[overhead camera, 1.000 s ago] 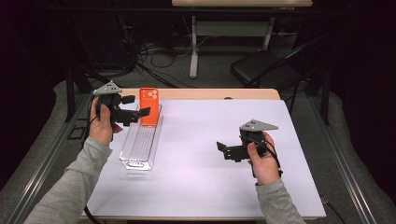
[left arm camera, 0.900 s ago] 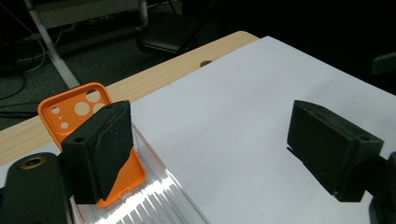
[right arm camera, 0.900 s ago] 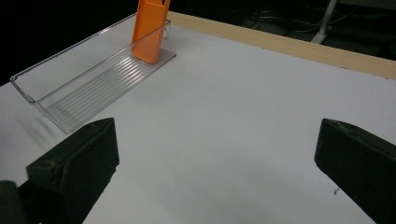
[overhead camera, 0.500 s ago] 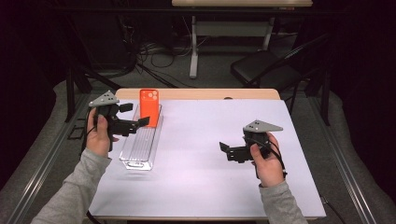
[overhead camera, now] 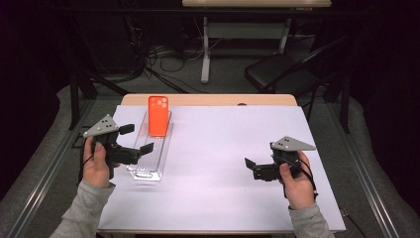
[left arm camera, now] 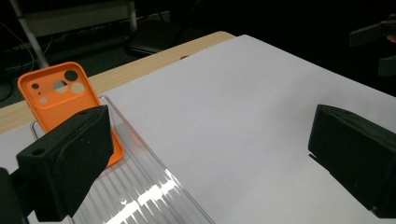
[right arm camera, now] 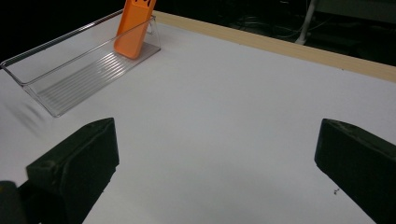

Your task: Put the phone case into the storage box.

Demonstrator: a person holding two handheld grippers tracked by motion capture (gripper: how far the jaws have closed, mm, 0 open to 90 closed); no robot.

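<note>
Left claw (overhead camera: 132, 139) backed off the orange phone case (overhead camera: 158, 115), jaws wide, empty; case stands ahead in tray (overhead camera: 148, 168), nearer left than open, empty right claw (overhead camera: 251, 167).

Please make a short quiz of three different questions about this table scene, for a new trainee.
1. True or false: the orange phone case stands in the far end of the clear plastic tray, leaning on its end wall.
2. Which gripper is nearer the tray? A) left gripper B) right gripper
3. Fill in: both grippers have their jaws ____ and hold nothing.

Key: 1 true; 2 A; 3 open
</note>
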